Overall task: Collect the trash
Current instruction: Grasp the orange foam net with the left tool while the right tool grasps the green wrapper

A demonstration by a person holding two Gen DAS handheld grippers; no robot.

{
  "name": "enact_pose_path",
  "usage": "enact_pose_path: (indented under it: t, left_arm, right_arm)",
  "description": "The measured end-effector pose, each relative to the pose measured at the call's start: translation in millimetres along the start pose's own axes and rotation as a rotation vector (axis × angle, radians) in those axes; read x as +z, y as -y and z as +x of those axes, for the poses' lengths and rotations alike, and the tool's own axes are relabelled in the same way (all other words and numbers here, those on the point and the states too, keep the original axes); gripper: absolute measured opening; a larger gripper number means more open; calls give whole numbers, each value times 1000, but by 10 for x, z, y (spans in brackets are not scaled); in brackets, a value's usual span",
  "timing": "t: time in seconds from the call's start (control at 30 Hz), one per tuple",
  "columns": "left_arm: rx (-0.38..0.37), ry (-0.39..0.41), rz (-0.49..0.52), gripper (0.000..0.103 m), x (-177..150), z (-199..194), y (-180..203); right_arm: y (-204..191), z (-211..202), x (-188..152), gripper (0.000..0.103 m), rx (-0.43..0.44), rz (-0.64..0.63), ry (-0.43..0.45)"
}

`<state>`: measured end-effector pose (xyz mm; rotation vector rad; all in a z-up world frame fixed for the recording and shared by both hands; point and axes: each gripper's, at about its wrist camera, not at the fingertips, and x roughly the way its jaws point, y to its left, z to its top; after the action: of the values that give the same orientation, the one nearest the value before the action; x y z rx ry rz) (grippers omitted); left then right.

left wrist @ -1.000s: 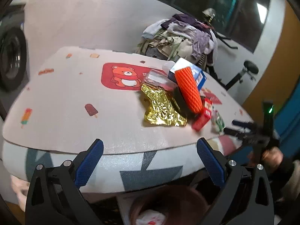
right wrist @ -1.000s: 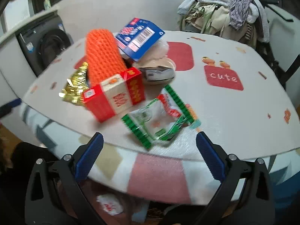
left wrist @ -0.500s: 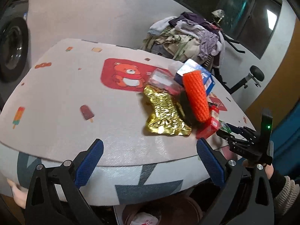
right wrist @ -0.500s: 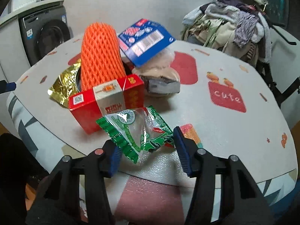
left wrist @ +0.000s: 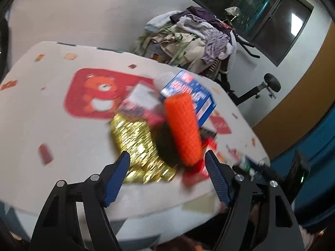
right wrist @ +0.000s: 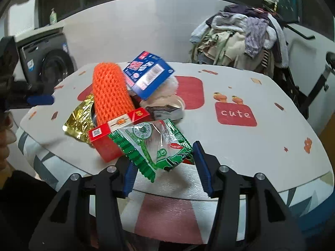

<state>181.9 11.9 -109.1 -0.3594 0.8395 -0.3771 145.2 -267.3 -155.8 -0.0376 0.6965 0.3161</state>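
While the right gripper (right wrist: 164, 167) pinches the green-and-clear wrapper (right wrist: 153, 144) lifted off the near table (right wrist: 261, 146) edge, its jaws stand half closed on it. Left gripper (left wrist: 167, 176): jaws just closing, still apart, nothing pinched, gold foil bag (left wrist: 139, 146) and orange foam net (left wrist: 183, 128) beyond its tips. Red box (right wrist: 114, 135) just behind the wrapper.

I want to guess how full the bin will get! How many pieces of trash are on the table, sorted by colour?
Orange: 1, the foam net sleeve
Gold: 1, the foil wrapper
Red: 1, the small carton
Blue: 1, the card package
Green and clear: 1, the snack wrapper, held by the right gripper
Grey: 1, the crumpled packet
Total: 6 that I can tell apart
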Motion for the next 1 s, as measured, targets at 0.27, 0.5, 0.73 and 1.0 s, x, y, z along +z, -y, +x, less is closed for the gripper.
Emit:
enact_pose_path:
  t: [0.27, 0.5, 0.73, 1.0]
  left_arm:
    - [10, -20, -54, 56, 440, 491, 181]
    - [56, -23, -24, 24, 444, 739, 205]
    - [38, 94, 115, 21, 584, 295, 415]
    - [44, 149, 253, 21, 620, -364, 601]
  right_arm:
    - [149, -49, -15, 52, -2, 45, 11]
    - [196, -36, -50, 52, 7, 69, 7]
    - [177, -108, 23, 52, 11, 76, 40]
    - [87, -317, 67, 52, 14, 63, 68]
